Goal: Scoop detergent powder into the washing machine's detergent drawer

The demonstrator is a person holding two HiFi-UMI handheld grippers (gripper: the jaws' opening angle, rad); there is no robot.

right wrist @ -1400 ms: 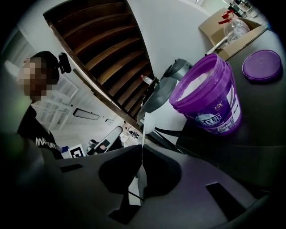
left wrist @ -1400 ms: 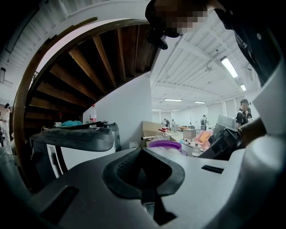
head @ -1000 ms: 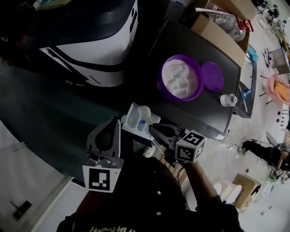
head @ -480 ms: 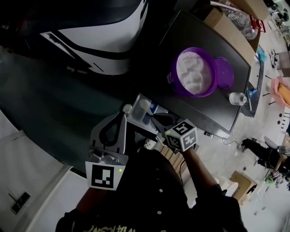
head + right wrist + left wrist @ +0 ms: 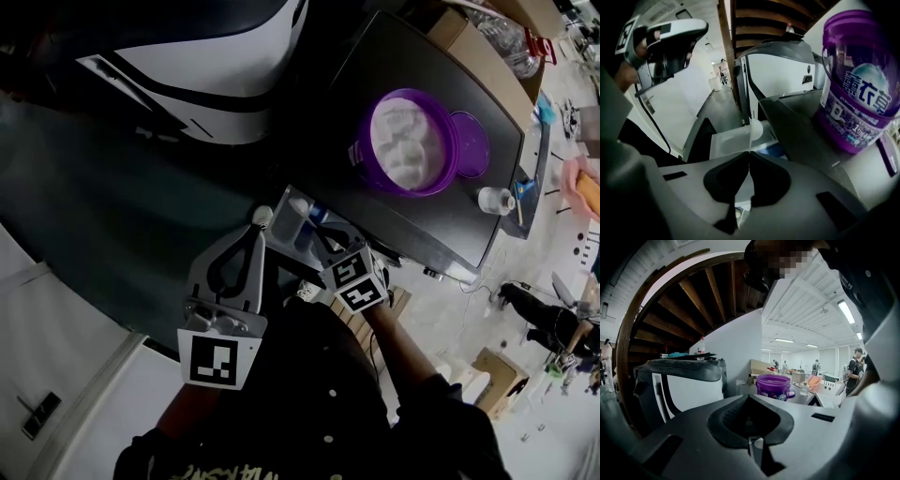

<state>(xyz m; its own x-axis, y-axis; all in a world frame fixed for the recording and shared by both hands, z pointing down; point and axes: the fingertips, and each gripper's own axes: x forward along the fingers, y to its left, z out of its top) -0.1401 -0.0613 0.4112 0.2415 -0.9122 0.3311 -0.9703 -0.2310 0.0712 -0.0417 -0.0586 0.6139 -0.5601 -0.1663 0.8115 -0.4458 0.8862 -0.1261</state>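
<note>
The purple detergent tub (image 5: 408, 142), full of white powder, stands open on the dark washing machine top (image 5: 394, 66), with its lid (image 5: 469, 145) beside it. The pale detergent drawer (image 5: 292, 230) is pulled out below the machine's front edge. My right gripper (image 5: 323, 246) is shut on the thin handle of a white scoop (image 5: 300, 208), whose bowl hangs over the drawer. In the right gripper view the scoop (image 5: 757, 129) sits just ahead of the right gripper (image 5: 749, 152), above the drawer (image 5: 726, 140), and the tub (image 5: 858, 93) is at the right. My left gripper (image 5: 255, 230) is shut on nothing, left of the drawer.
A second white-and-black machine (image 5: 187, 66) stands to the left. A small white bottle (image 5: 495, 200) sits near the machine top's right edge, and cardboard boxes (image 5: 478, 47) lie behind. The left gripper view shows the left gripper (image 5: 749, 397) and the tub (image 5: 773, 385) beyond it.
My right gripper has rolled, its marker cube turning, and drawn closer to the drawer with the scoop. The left gripper has stayed beside the drawer.
</note>
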